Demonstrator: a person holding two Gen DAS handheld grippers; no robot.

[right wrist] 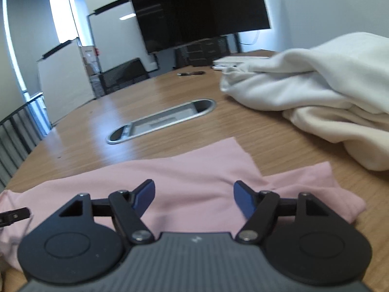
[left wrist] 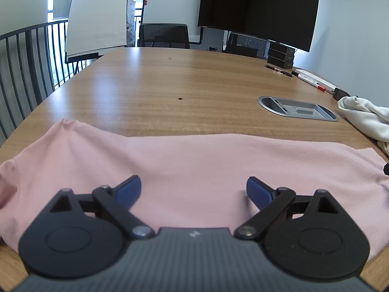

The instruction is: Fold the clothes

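Note:
A pink garment [left wrist: 194,160] lies spread flat across the near part of the wooden table [left wrist: 170,82]. My left gripper [left wrist: 193,189] is open just above its middle, holding nothing. The same pink garment [right wrist: 194,172] shows in the right wrist view, with a sleeve end [right wrist: 316,180] reaching right. My right gripper [right wrist: 194,196] is open above the garment near that end, holding nothing. The tip of the left gripper [right wrist: 14,215] shows at the left edge of the right wrist view.
A heap of white clothes [right wrist: 328,92] lies to the right on the table, also in the left wrist view [left wrist: 367,119]. A grey cable hatch [left wrist: 297,108] is set in the table. Markers and pens [left wrist: 308,79], black boxes, chairs, a flipchart and a large screen stand beyond.

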